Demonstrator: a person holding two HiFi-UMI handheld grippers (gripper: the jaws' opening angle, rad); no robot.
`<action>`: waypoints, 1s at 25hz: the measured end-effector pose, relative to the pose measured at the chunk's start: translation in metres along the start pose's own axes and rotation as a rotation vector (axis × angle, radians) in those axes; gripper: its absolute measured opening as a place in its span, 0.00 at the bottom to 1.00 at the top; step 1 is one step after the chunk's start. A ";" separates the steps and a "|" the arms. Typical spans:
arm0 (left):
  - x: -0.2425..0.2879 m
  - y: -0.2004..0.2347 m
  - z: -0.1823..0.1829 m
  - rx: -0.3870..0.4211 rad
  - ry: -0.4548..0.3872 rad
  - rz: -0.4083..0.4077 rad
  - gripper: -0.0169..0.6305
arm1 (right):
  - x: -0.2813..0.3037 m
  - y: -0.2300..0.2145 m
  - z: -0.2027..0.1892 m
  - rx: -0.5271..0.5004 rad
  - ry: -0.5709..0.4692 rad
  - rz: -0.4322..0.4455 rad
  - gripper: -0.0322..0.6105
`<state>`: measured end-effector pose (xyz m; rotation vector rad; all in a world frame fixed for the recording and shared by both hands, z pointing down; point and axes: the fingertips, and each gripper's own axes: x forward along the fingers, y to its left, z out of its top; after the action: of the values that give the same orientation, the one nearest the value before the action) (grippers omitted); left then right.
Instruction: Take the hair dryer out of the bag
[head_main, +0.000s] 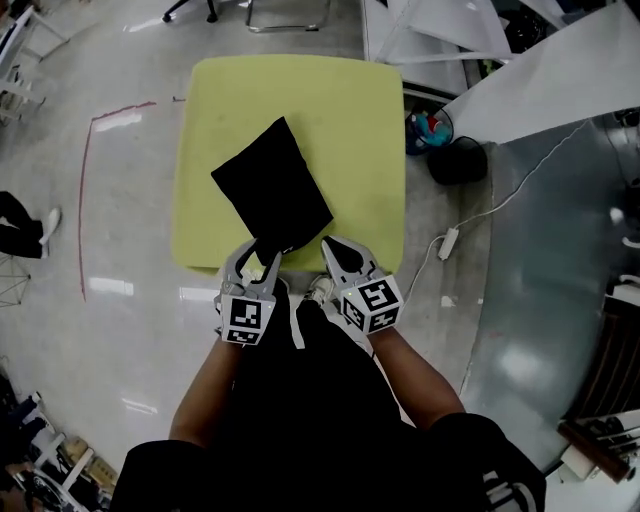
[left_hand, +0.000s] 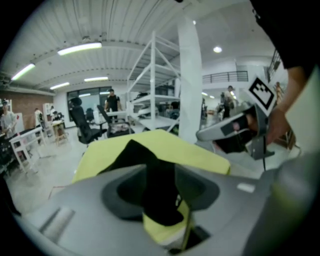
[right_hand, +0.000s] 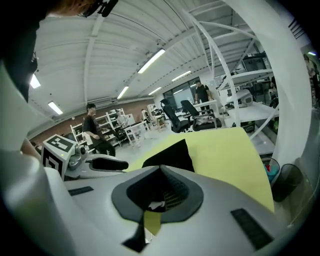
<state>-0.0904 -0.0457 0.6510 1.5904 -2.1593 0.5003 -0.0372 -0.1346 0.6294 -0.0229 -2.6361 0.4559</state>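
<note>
Two grippers sit at the near end of the black bag (head_main: 272, 190), which lies on the yellow-green table (head_main: 350, 130): the left gripper (head_main: 262, 258) has its jaws parted with the bag's near corner in the gap, unpinched; the right gripper (head_main: 330, 247), just right of that corner, is clenched on nothing. Best to pinch one lip of the opening before reaching in. No hair dryer shows, presumably inside the bag, whose opening I cannot make out
</note>
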 end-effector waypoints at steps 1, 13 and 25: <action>0.004 -0.002 -0.004 0.017 0.011 -0.009 0.32 | 0.003 -0.001 -0.006 0.000 0.012 0.002 0.06; 0.044 -0.019 -0.066 0.210 0.196 -0.005 0.45 | 0.026 -0.001 -0.068 -0.012 0.137 0.027 0.06; 0.039 0.006 -0.038 0.103 0.133 0.006 0.06 | 0.043 0.015 -0.087 -0.065 0.189 0.074 0.06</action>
<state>-0.1018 -0.0561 0.7033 1.5569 -2.0702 0.7091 -0.0378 -0.0891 0.7167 -0.1756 -2.4694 0.3728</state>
